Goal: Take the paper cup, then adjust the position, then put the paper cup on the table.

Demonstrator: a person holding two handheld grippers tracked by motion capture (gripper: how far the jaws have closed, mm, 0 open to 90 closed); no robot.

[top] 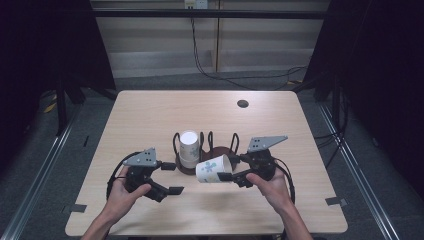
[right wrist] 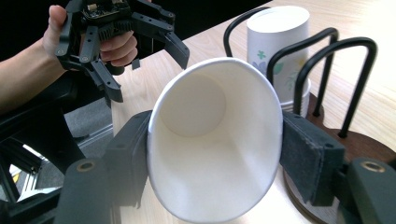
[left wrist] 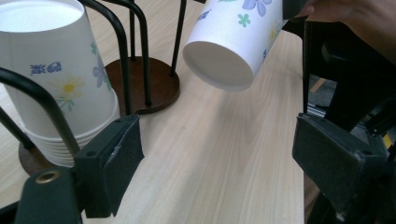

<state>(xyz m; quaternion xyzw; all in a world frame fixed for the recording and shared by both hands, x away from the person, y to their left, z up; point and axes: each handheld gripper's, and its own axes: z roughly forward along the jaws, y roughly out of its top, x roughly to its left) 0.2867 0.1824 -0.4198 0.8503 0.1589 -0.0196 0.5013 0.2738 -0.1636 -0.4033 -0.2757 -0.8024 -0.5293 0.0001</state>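
Wooden table (top: 150,115), grey floor (top: 45,165)

Wooden table (top: 150,115), cables (top: 210,70) behind.

In the right gripper view, the held paper cup (right wrist: 215,140) hid the tabletop behind it, and its rim was cut by the bottom edge near 6 o'clock. In the left gripper view, the stack of cups (left wrist: 56,79) ran off the frame at 9 o'clock, its lowest rims hidden behind the left tool (left wrist: 210,172) and its near jaw.
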